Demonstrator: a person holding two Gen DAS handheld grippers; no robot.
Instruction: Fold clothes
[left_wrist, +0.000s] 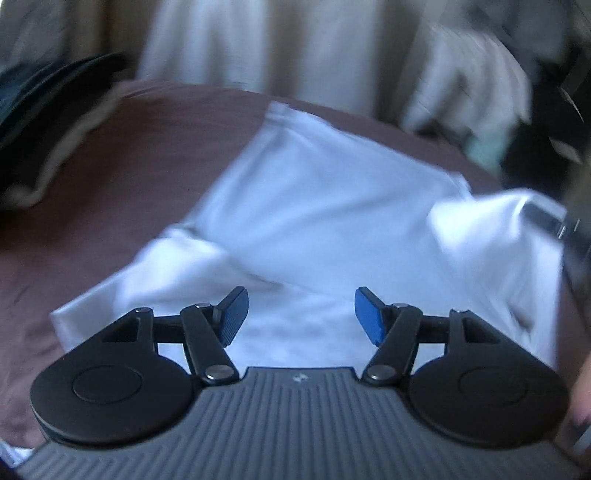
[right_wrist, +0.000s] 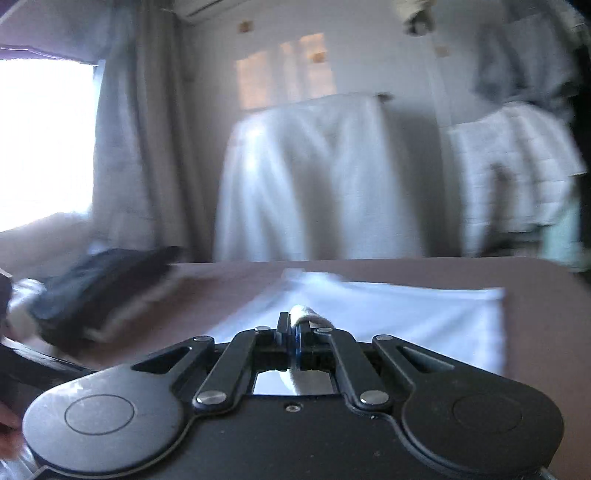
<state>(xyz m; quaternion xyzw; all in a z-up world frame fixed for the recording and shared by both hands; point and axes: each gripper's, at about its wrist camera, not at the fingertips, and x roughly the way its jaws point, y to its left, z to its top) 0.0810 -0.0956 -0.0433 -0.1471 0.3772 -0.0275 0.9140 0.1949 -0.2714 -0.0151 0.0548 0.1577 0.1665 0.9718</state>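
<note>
1. The white garment is lying across mid-frame on the brown bed.
2. The left gripper is gaping wide, empty.
3. The right gripper is pinching a fabric edge; tugging risks slipping and bunching.

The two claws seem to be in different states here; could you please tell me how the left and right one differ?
The left claw is open, its blue pads wide apart and holding nothing above the white garment. The right claw is shut, pinching a fold of the white garment. Both share the same black linkage build and sit over the brown surface.
</note>
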